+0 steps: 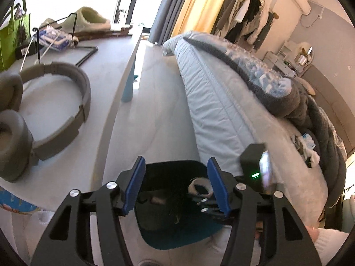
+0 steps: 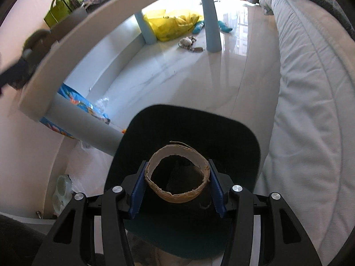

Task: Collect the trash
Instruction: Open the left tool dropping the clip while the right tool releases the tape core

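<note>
I had the right gripper (image 2: pixel 177 190) clamped on a cardboard ring (image 2: pixel 177 173) over the bin (image 2: pixel 233 133); left gripper (image 1: pixel 176 188) w/ jaws apart.

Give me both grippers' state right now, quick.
Left gripper: jaws open, empty, above the dark bin.
Right gripper: jaws shut on the brown cardboard ring, over the same bin.

A lived-in bedroom: quilted bed (image 1: pixel 213 93), hanging clothes (image 1: pixel 246 15), curtains (image 1: pixel 177 4) (slipper (image 1: pixel 93 18) on the desk (image 1: pixel 66 102)).
</note>
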The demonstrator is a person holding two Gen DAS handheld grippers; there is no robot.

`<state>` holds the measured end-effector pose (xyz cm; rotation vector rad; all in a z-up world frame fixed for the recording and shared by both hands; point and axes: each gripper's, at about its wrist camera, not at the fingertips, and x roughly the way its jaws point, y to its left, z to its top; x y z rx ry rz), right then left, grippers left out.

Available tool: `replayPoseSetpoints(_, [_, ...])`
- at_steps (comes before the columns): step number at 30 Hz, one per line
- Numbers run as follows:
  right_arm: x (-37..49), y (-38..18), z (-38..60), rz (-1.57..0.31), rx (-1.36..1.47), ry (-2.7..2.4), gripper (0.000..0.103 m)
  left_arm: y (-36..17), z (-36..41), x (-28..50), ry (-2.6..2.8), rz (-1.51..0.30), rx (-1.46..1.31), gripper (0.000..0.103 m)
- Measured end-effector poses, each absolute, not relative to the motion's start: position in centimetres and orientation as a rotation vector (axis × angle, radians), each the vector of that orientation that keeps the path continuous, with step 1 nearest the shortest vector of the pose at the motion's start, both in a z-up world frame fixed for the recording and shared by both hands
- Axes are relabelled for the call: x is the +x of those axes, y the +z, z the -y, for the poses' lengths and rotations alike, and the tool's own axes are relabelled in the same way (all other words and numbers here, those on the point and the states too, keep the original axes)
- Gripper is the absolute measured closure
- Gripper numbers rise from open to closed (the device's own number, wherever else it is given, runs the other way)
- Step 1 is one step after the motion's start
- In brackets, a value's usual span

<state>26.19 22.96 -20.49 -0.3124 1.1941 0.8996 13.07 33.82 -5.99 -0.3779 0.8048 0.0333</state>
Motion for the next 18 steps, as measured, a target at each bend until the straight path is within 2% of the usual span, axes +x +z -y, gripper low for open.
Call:
replayPoseSetpoints(8, [24.8,-22.9,-23.9,-1.223,-0.414,0.887,0.049,-4.4,-33.4,12.4,0.01,-0.754,-0.399,0.046])
replayPoseSetpoints(12, [24.6,-23.7,-24.1,-1.238,-0.435,0.877,0.035,-3.5,-33.3,12.2,0.004,-0.725,-0.414,0.046])
replayPoseSetpoints(18, [24.2,-23.7,-24.2,-1.233,-0.46,0.88,0.033,-2.5,-33.0,12.1,0.012,-0.7,-0.399,0.048])
